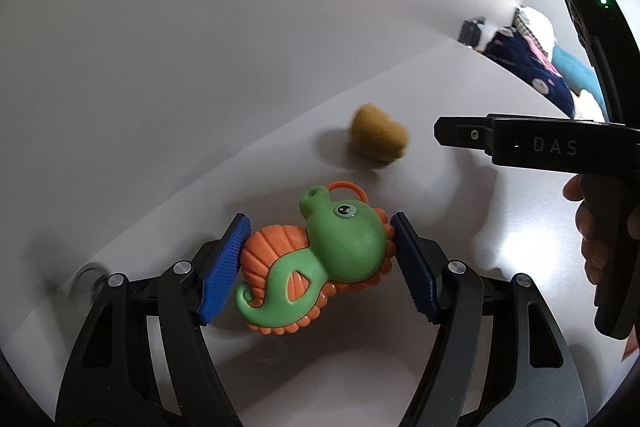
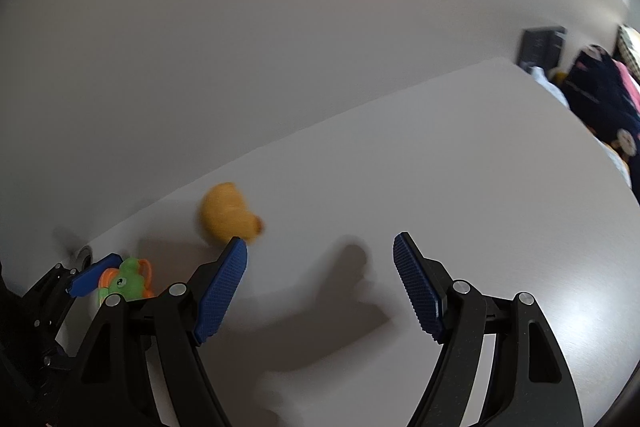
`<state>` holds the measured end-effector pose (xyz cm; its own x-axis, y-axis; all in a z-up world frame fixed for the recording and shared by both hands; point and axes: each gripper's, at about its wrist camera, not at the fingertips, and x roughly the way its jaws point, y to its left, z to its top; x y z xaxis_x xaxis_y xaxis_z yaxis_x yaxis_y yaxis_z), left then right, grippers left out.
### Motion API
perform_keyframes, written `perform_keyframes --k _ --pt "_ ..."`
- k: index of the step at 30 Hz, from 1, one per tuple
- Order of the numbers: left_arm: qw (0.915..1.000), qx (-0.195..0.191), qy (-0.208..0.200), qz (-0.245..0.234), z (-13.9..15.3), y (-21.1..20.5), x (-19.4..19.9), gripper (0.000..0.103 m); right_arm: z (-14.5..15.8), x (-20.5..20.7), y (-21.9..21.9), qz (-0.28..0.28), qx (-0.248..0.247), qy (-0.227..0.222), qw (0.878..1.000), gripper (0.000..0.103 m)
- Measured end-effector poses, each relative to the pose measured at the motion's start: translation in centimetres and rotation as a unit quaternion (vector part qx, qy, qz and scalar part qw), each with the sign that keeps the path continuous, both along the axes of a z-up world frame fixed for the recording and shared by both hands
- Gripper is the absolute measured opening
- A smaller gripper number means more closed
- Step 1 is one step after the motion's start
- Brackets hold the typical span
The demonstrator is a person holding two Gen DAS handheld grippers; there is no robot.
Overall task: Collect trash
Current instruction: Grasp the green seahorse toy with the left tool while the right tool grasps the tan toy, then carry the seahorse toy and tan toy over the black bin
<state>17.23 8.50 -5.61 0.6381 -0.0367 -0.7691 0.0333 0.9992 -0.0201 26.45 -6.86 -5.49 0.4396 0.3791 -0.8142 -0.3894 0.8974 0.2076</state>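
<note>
A green and orange seahorse toy (image 1: pixel 320 259) lies on the white table (image 1: pixel 460 87) between the blue pads of my left gripper (image 1: pixel 318 259), whose jaws touch both its sides. It also shows small in the right wrist view (image 2: pixel 128 281). A blurred yellow-brown soft lump (image 1: pixel 378 137) sits on the table beyond it, near the wall; in the right wrist view (image 2: pixel 230 215) it lies just past my left fingertip. My right gripper (image 2: pixel 320 267) is open and empty above the table, and its black body (image 1: pixel 560 147) shows at the right of the left wrist view.
A plain white wall (image 1: pixel 240 27) runs along the table's far edge. Beyond the table's right end lies a pile of dark blue, pink and teal cloth (image 1: pixel 532 63) and a dark box (image 2: pixel 540 45). A small round fitting (image 1: pixel 86 277) sits at the table's left.
</note>
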Motion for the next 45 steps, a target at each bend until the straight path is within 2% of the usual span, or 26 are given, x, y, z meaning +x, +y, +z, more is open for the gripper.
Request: perform_keyframes --k 6,13,19,20,21,26,35,45 --pt "0.9997 0.002 0.001 0.023 0.2 2.4 -1.3 0.07 -0.2 0.1 3.5 0.038 -0.003 0.001 0.999 0.076" --pt "0.9994 0.003 0.002 0.035 0.4 3.4 -1.9 0.07 -0.9 1.4 5.4 0.042 -0.023 0.007 0.999 0.075" --pt "0.9992 0.001 0.002 0.041 0.3 3.8 -1.9 0.07 -1.3 1.8 6.1 0.055 -0.056 0.004 0.997 0.048" --pt "0.9992 0.0 0.002 0.041 0.3 3.9 -2.0 0.07 -1.3 1.7 6.1 0.054 -0.065 0.001 0.996 0.04" --pt "0.9992 -0.001 0.001 0.041 0.3 3.9 -2.1 0.07 -1.3 1.7 6.1 0.055 -0.07 0.0 0.996 0.037" --pt "0.9991 -0.016 -0.004 0.039 0.8 3.4 -2.0 0.07 -0.8 1.1 5.4 0.055 -0.073 -0.002 0.996 0.037" --pt "0.9997 -0.014 -0.012 0.013 2.3 0.8 -2.8 0.07 1.8 -0.7 2.6 0.051 -0.058 -0.009 0.997 0.037" --pt "0.9994 -0.01 -0.022 -0.025 4.0 -2.8 -4.6 0.07 4.0 -5.7 -2.2 0.029 -0.052 -0.018 0.998 0.037"
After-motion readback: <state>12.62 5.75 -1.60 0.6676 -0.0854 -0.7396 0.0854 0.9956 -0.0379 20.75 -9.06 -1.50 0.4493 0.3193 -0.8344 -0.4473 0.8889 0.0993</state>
